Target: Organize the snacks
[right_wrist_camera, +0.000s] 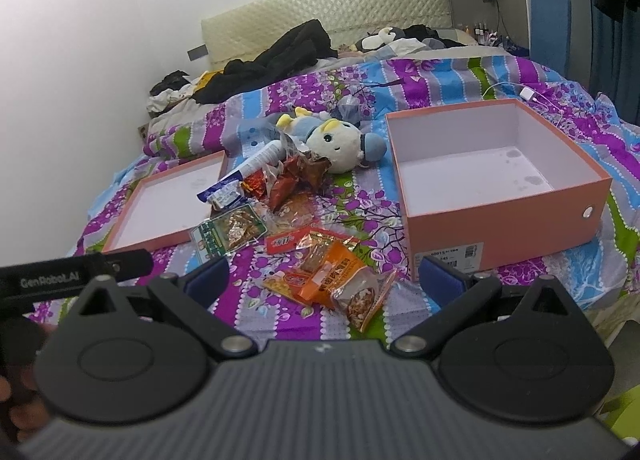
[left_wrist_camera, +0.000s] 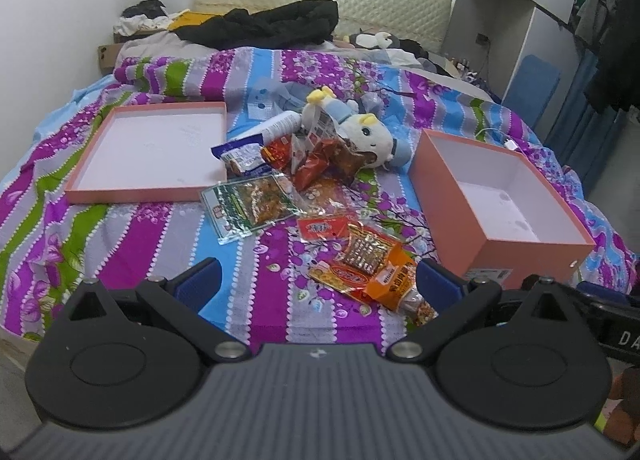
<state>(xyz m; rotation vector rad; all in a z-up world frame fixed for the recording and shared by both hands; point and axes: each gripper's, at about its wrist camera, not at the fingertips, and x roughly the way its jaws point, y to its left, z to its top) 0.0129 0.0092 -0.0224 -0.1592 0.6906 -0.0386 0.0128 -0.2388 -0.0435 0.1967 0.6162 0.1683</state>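
Left wrist view: left gripper (left_wrist_camera: pixel 318 280) fingers wide apart, empty, over near bed edge. Right gripper (right_wrist_camera: pixel 324 280) same, empty. Snack packets (left_wrist_camera: pixel 372 266) heaped mid-bed between lid (left_wrist_camera: pixel 152 148) left, pink box (left_wrist_camera: pixel 500 200) right, likely staged for sorting. Plush toy (left_wrist_camera: pixel 360 128) farther back.

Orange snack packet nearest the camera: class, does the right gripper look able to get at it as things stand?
Probably yes. The orange snack packet lies just ahead of the right gripper, whose jaws stand open and empty. Nothing covers it, though other packets overlap its edges.
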